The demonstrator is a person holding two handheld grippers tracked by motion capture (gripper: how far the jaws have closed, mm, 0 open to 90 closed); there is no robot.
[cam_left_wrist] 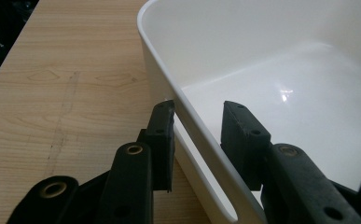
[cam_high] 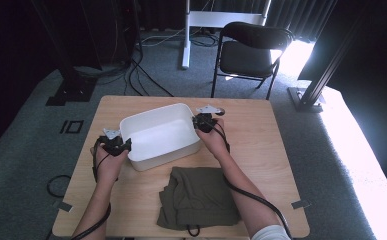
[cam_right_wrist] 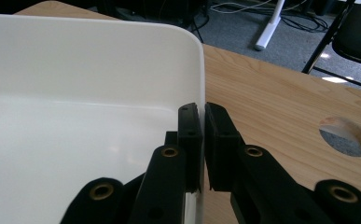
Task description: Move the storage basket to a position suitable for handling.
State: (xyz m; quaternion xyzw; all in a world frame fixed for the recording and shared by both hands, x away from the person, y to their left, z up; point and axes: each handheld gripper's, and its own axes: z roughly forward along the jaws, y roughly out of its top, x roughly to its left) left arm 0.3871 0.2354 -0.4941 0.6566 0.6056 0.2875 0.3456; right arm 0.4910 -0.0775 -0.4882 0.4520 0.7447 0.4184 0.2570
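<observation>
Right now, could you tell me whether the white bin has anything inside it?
No, the white bin is bare inside, and the folded olive cloth lies on the table in front of it.

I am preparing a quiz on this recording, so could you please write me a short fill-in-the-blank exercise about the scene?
1. The right claw is clamped on the ____ of the white tub.
2. The left claw straddles the tub's wall with its jaws ____.
3. The olive cloth lies on the ____, outside the tub.
4. Inside, the tub is ____.

Missing words: rim; open; table; empty
</observation>
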